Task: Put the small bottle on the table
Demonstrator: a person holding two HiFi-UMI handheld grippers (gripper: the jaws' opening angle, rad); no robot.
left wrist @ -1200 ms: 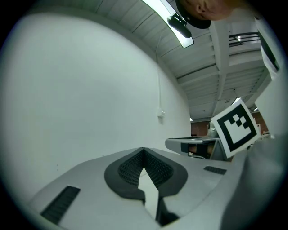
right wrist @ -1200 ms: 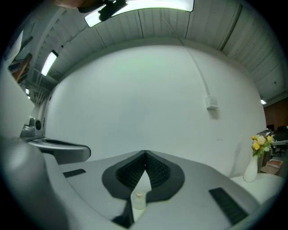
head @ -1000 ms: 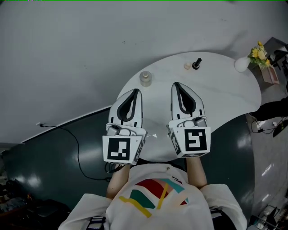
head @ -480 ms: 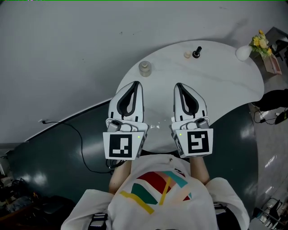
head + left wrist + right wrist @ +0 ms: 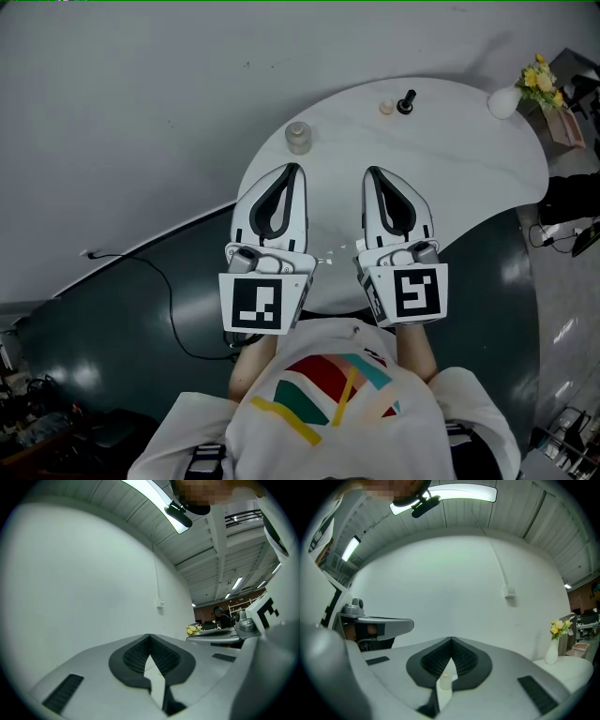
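Well, left gripper [image 5: 291,172] and right gripper [image 5: 373,174] closed, empty; we risk nudging the small bottle [image 5: 298,137] off the table [image 5: 469,169].

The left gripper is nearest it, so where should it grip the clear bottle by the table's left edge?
Probably by its round sides, coming level from the near side, one jaw each side. The bottle stands upright, apart from other things, straight ahead of the left gripper, whose jaws are shut and must open first.

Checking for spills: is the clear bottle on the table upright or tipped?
Upright: the clear bottle stands on its base on the table, top facing up.
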